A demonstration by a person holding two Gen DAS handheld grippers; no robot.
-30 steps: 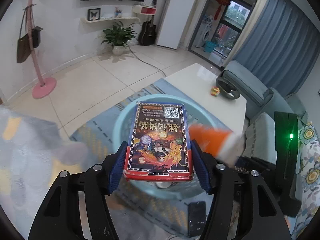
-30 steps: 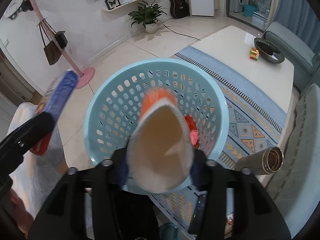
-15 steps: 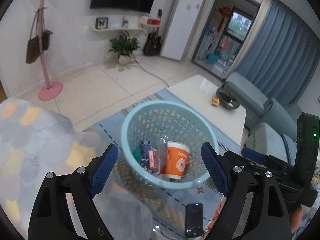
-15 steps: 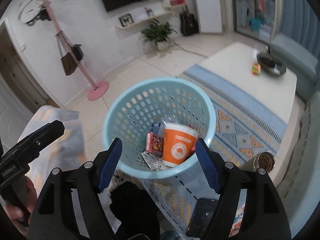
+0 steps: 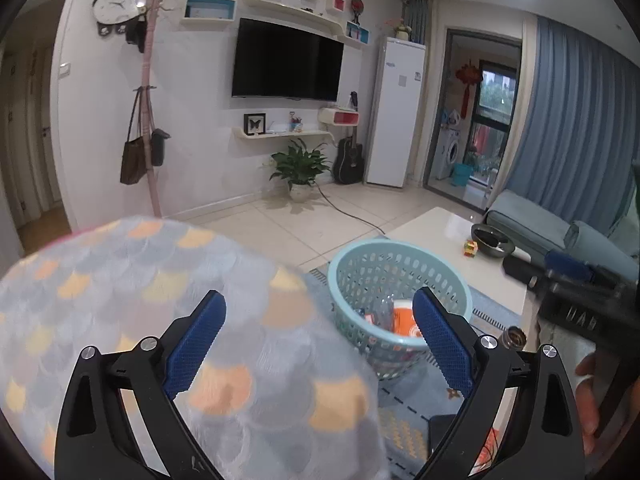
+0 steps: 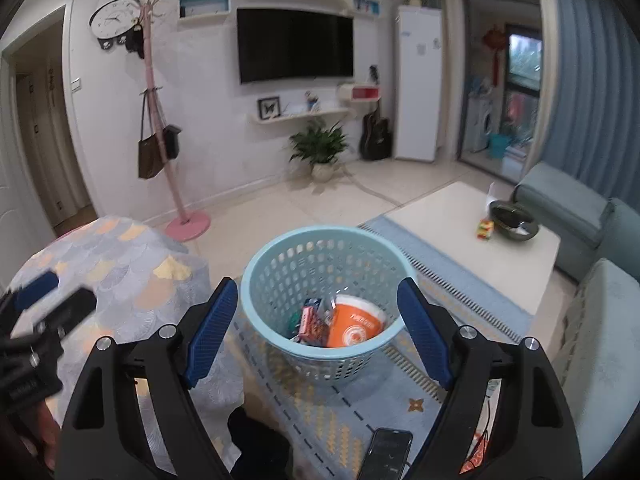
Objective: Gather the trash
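A pale tiled living room, with a black television on the far wall and a white coffee table to the right. On the near left a seat draped in a fish-scale patterned cover bulks up. A blue patterned rug lies on the floor, and on it stands the light blue perforated basket, upright, left of the table. Inside it lie an orange paper cup on its side and, just left of it, a red card box among other scraps.

The left gripper is held above the covered seat, its blue pads spread wide with nothing between them; they have just been opening. The right gripper is held above the near side of the basket, also spread and empty, its jaws likewise just opened further. A dark phone lies on the rug at the near edge. On the table sit a dark bowl and a small coloured cube.
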